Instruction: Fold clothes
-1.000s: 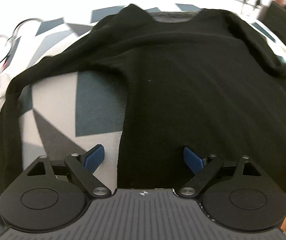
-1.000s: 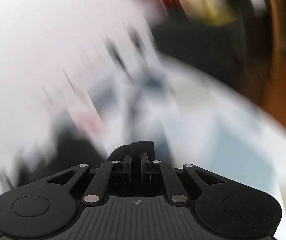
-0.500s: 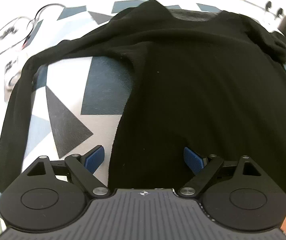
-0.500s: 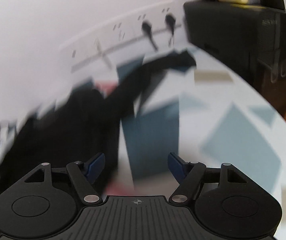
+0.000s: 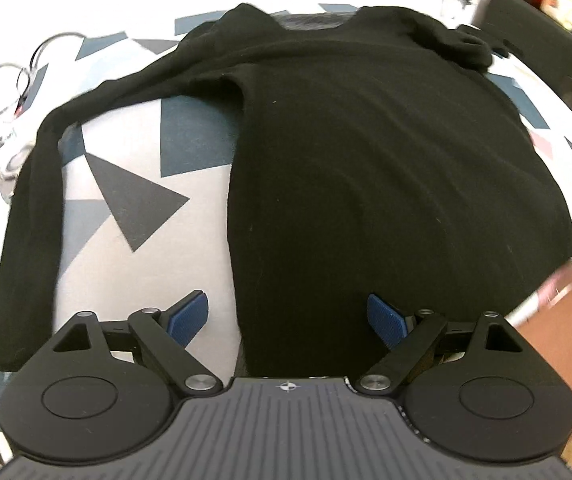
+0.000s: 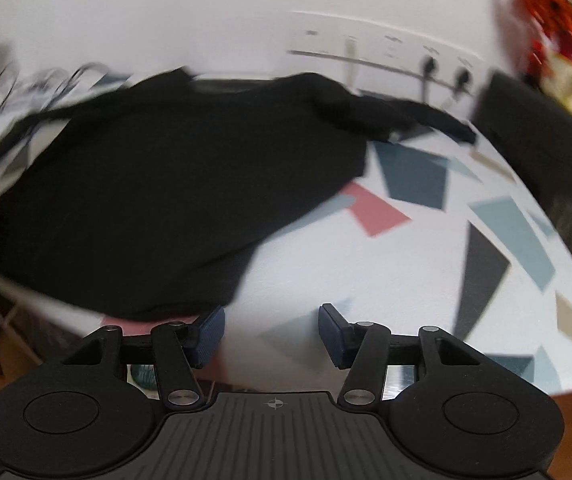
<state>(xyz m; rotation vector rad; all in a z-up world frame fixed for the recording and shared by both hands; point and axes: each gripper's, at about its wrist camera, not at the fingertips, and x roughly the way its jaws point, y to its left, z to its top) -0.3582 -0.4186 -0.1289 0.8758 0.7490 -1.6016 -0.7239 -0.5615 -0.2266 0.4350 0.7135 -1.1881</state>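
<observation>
A black long-sleeved top (image 5: 366,168) lies flat on the patterned tablecloth (image 5: 133,200), collar toward the wall. Its left sleeve (image 5: 25,220) runs down the left side. The right sleeve (image 6: 386,116) lies bunched toward the sockets. My left gripper (image 5: 288,318) hovers open over the near hem, whose left edge passes between the fingers with neither pad touching it. My right gripper (image 6: 271,334) hangs over bare cloth just right of the hem's right corner. Its jaws are closing with nothing between them. The top (image 6: 165,200) fills the left half of the right wrist view.
A socket strip (image 6: 386,48) with plugs runs along the white wall behind the table. A black box (image 6: 546,132) stands at the back right. Cables (image 5: 17,80) lie at the far left. The table's edge (image 6: 566,320) curves down the right side.
The right gripper let go of a bit of black cloth, opened, rolled and swung down to the near hem. The left gripper drew back a little, so more of the left sleeve shows.
</observation>
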